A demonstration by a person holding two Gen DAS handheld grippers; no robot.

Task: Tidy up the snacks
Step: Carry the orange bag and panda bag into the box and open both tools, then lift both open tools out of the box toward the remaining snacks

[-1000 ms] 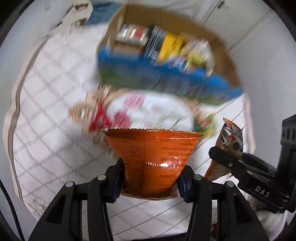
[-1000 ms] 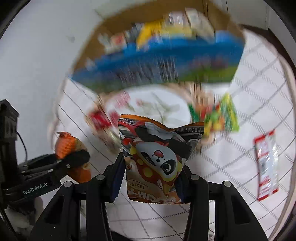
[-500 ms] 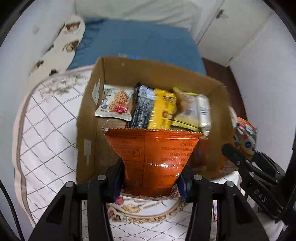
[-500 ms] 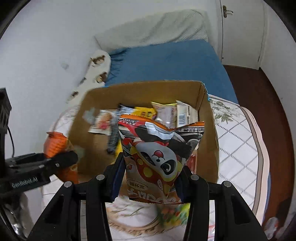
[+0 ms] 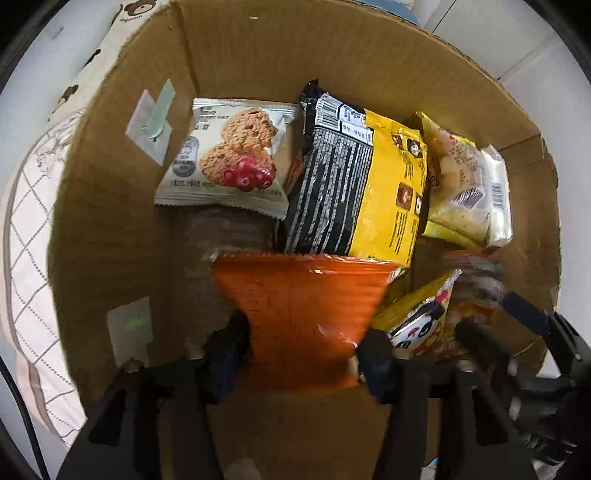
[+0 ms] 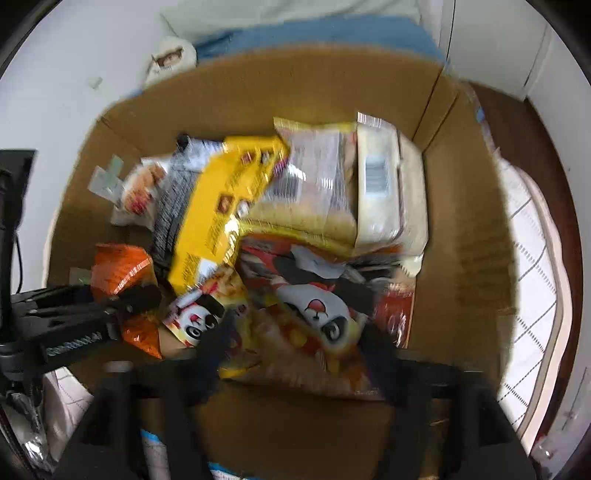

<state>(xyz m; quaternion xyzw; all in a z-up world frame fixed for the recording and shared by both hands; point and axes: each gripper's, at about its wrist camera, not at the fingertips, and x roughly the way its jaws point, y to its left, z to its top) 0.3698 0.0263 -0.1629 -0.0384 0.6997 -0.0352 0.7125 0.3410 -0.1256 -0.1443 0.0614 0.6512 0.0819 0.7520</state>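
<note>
An open cardboard box fills both wrist views, and both grippers reach down into it. My left gripper still pinches a shiny orange snack bag at its lower end while its jaws start opening; the bag hangs over the box's left part. My right gripper has its jaws opening wide. A red panda-print bag lies blurred between them, no longer pinched, on the packs in the box's right half. The orange bag also shows at the left of the right wrist view.
Inside the box stand a cookie pack, a black-and-yellow bag, pale yellow packs and a yellow panda bag. A quilted white cover surrounds the box, with a blue blanket behind.
Both grippers have carried their bags from above the quilted cover to over and down into the box. The right jaws have spread and let the panda bag loose; the left jaws have widened slightly.
</note>
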